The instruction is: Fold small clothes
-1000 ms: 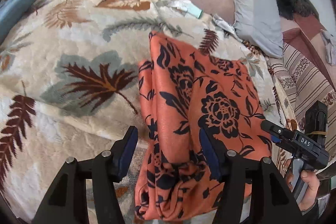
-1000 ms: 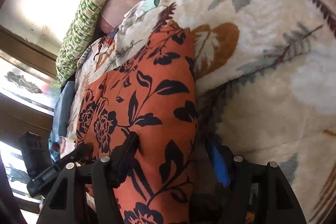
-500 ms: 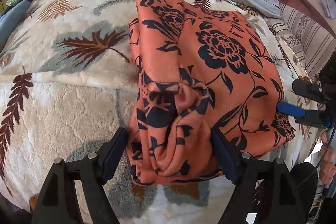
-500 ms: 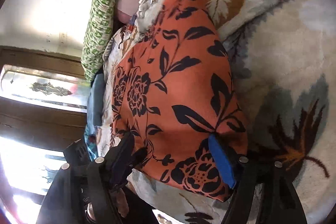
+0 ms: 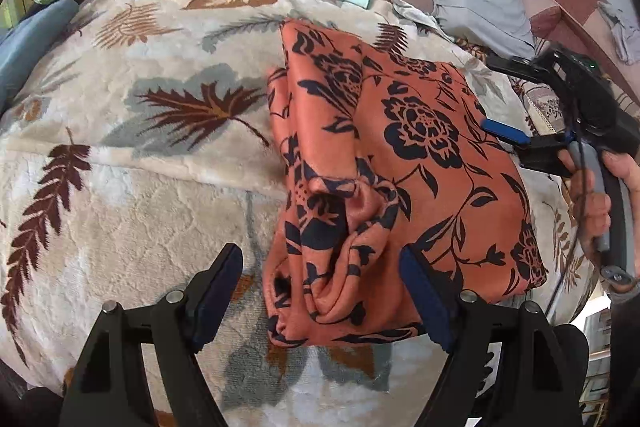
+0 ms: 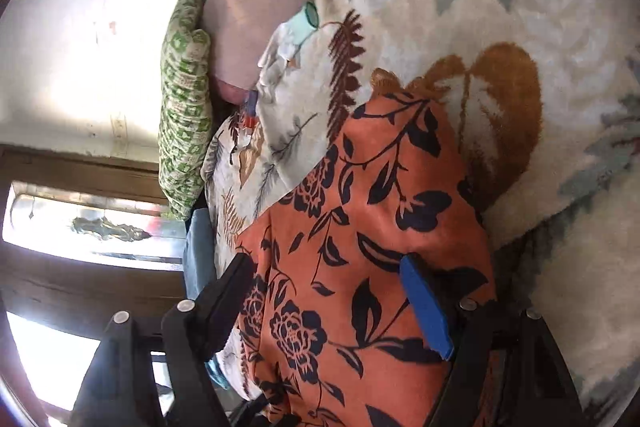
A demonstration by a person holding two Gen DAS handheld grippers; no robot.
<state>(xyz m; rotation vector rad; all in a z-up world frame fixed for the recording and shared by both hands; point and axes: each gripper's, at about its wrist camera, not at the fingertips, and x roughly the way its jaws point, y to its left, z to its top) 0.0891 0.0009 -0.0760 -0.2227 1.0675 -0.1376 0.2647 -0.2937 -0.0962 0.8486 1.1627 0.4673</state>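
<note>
Now both claws gape wide over the folded orange floral cloth (image 5: 400, 163), gripping nothing, the right claw (image 6: 328, 291) widening.

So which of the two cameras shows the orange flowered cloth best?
The left wrist view: the whole folded orange cloth lies in frame on the blanket, its bunched near end visible. The right wrist view shows only part of it, close up and cut off at the bottom.
</note>
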